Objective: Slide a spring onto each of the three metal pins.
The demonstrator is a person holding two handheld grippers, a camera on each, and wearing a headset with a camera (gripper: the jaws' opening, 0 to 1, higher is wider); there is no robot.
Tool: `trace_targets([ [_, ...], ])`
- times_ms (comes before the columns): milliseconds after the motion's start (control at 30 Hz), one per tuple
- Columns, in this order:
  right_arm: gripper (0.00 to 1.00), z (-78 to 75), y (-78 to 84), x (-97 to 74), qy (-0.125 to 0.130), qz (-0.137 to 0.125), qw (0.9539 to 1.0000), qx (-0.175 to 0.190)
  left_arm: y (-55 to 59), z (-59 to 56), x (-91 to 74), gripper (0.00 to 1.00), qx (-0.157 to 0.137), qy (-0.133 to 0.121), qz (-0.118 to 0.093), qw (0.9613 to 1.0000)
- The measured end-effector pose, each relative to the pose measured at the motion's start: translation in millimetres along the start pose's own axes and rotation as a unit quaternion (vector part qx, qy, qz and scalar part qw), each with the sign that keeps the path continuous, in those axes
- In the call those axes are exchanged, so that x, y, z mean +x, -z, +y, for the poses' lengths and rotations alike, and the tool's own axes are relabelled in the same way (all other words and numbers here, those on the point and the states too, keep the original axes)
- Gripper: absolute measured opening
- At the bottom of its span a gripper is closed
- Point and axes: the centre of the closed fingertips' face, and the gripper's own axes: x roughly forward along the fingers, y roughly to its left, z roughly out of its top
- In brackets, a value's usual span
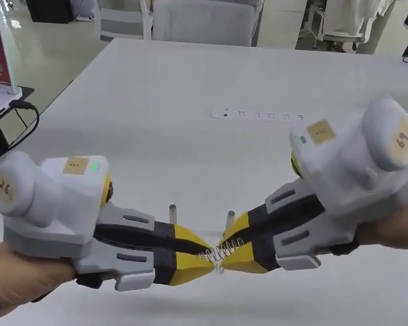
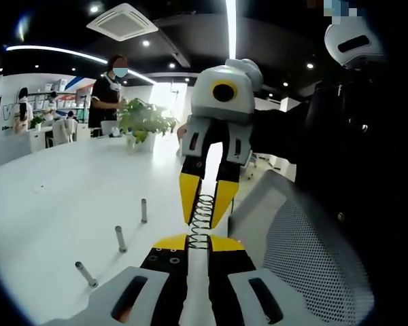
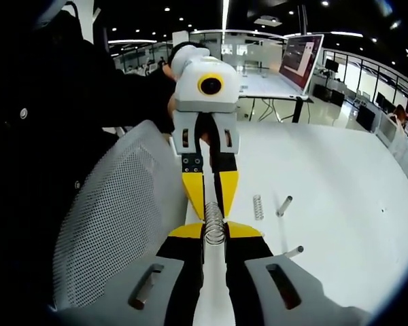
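Thin silver coil spring [image 1: 219,252] held level over the bench [image 1: 190,88] near its front edge, ends pinched in left gripper [image 2: 190,240] and right gripper [image 3: 215,231]. Three short grey pins [image 2: 120,239] upright in a row, bare. Second spring [image 3: 258,207] lying flat beside them.

A power strip [image 1: 258,114] lay on the white table [image 1: 143,95]. A grey mesh chair [image 2: 306,258] stood beside it, a potted plant [image 2: 144,121] and a standing person [image 2: 111,92] beyond.
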Motion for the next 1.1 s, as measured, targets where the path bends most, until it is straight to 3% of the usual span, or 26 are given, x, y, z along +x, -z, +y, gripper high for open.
trace_targets([
  [233,0.08,0.7,-6.4,0.8,0.002,0.011,0.9999,-0.008,0.3,1.1,0.9,0.02,0.0,-0.001,-0.001,1.0],
  [900,0.08,1.5,-3.5,3.9,0.003,0.043,0.999,-0.014,4.8,1.7,6.0,0.04,0.004,-0.004,0.008,1.0],
  [1033,0.08,0.8,-4.5,2.6,0.005,0.046,0.9988,-0.015,7.1,3.1,6.6,0.16,-0.005,-0.008,0.011,0.9999],
  [1100,0.08,0.3,-4.5,1.8,0.005,0.048,0.9987,-0.016,6.5,2.9,6.4,0.16,-0.006,-0.008,0.009,0.9999],
])
